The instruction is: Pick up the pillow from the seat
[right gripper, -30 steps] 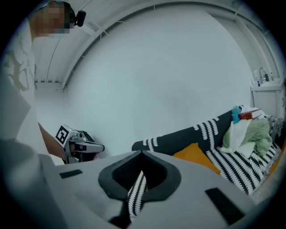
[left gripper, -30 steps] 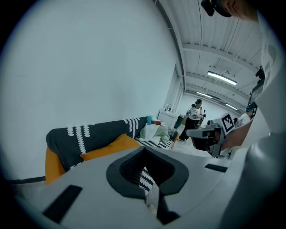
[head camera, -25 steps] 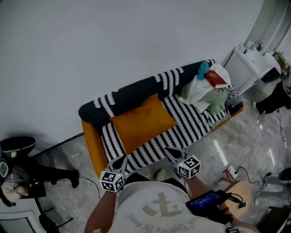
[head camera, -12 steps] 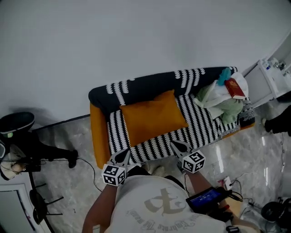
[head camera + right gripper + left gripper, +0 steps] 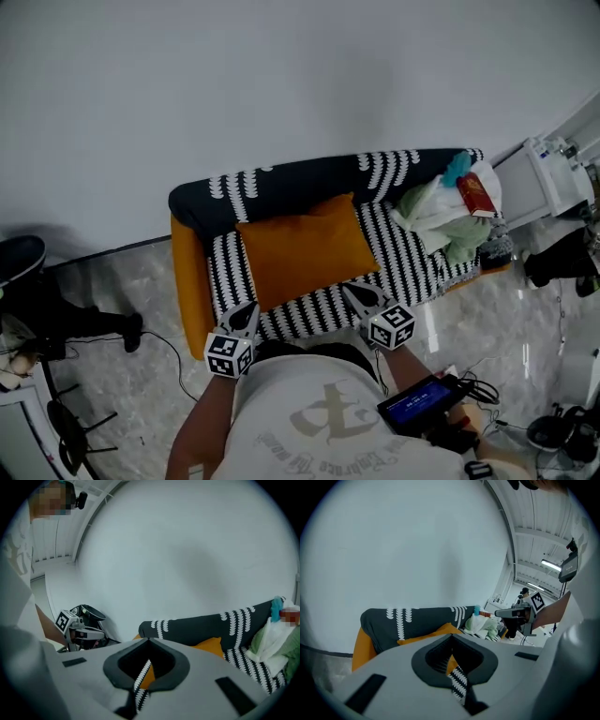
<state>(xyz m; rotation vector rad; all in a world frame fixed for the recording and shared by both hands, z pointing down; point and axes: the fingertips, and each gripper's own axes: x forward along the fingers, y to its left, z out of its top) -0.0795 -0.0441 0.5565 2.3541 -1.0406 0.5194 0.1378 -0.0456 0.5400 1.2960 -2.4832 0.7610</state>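
An orange pillow (image 5: 305,249) lies flat on the black-and-white striped seat of a small sofa (image 5: 412,268); it also shows past the jaws in the left gripper view (image 5: 436,633) and the right gripper view (image 5: 208,645). My left gripper (image 5: 248,312) hovers at the seat's front edge, below the pillow's left corner, shut and empty. My right gripper (image 5: 354,293) is just off the pillow's lower right edge, also shut on nothing. Neither touches the pillow.
A heap of pale clothes (image 5: 439,217) with a red book (image 5: 476,195) fills the sofa's right end. A white cabinet (image 5: 553,178) stands at the right. A dark stand (image 5: 37,309) and cables (image 5: 159,342) sit on the floor at the left.
The head view has shifted, so the sofa sits slightly further left and lower. Both grippers stay shut near the seat's front edge, the right one a little closer to the pillow.
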